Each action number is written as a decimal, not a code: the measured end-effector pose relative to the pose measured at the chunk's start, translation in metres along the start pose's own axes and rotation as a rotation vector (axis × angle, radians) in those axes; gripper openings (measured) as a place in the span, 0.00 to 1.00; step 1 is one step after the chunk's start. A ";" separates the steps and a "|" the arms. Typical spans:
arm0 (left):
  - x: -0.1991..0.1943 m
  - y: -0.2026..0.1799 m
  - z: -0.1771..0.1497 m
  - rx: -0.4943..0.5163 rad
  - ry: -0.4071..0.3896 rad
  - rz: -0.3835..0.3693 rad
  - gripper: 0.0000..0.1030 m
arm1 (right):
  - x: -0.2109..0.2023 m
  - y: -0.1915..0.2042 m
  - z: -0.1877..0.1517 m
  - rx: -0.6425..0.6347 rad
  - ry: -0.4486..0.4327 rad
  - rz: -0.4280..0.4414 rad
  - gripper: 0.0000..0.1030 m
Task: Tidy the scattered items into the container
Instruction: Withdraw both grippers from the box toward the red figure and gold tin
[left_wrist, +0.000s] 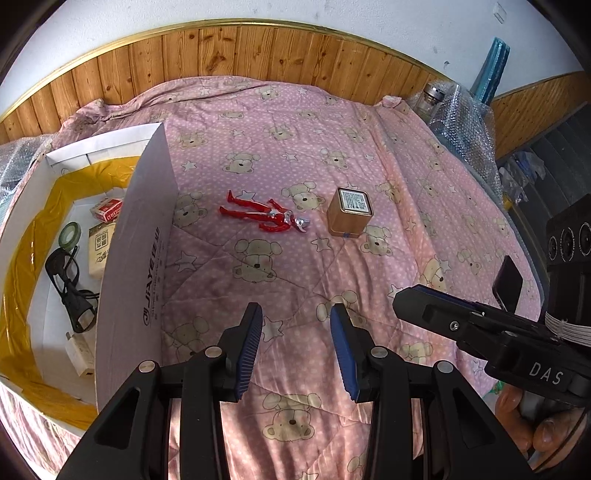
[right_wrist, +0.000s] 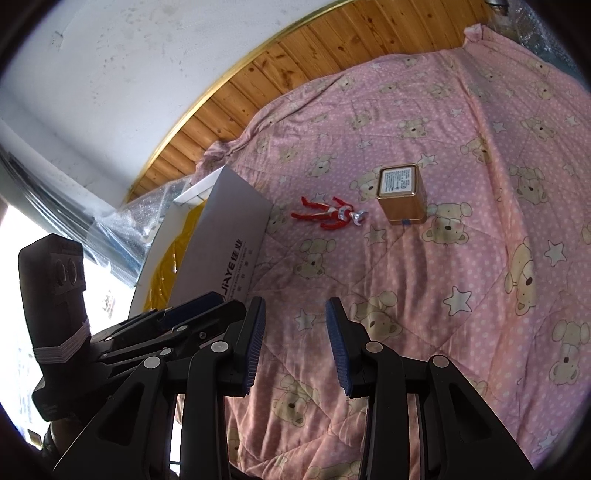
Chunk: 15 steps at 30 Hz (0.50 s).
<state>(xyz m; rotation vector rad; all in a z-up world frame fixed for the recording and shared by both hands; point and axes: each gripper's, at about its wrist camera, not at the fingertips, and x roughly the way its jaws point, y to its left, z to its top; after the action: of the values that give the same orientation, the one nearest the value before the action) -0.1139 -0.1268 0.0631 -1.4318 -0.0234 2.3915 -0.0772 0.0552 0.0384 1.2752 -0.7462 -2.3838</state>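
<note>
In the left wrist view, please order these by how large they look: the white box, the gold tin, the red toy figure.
1. white box, by far the largest.
2. red toy figure and gold tin: unsure. The figure looks longer, the tin bulkier; both lie at a similar distance.

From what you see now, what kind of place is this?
Probably a bedroom in a home: a pink quilt with bear prints covers a bed, wood panelling lines the white wall behind it, and a toy figure lies on the quilt.

A home bedroom: teddy-bear quilt (left_wrist: 332, 155) against wood-panelled wall (left_wrist: 236, 48).
</note>
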 end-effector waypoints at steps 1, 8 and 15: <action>0.004 0.000 0.002 0.000 0.004 0.000 0.39 | 0.001 -0.003 0.001 0.005 0.001 -0.003 0.37; 0.034 0.003 0.018 0.001 0.042 0.005 0.39 | 0.008 -0.027 0.011 0.042 0.009 -0.027 0.38; 0.073 0.005 0.040 0.003 0.092 0.003 0.39 | 0.019 -0.053 0.028 0.073 0.009 -0.072 0.41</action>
<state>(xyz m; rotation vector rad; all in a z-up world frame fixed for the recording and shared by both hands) -0.1808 -0.1022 0.0195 -1.5396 0.0059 2.3245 -0.1135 0.0960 0.0075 1.3631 -0.8048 -2.4255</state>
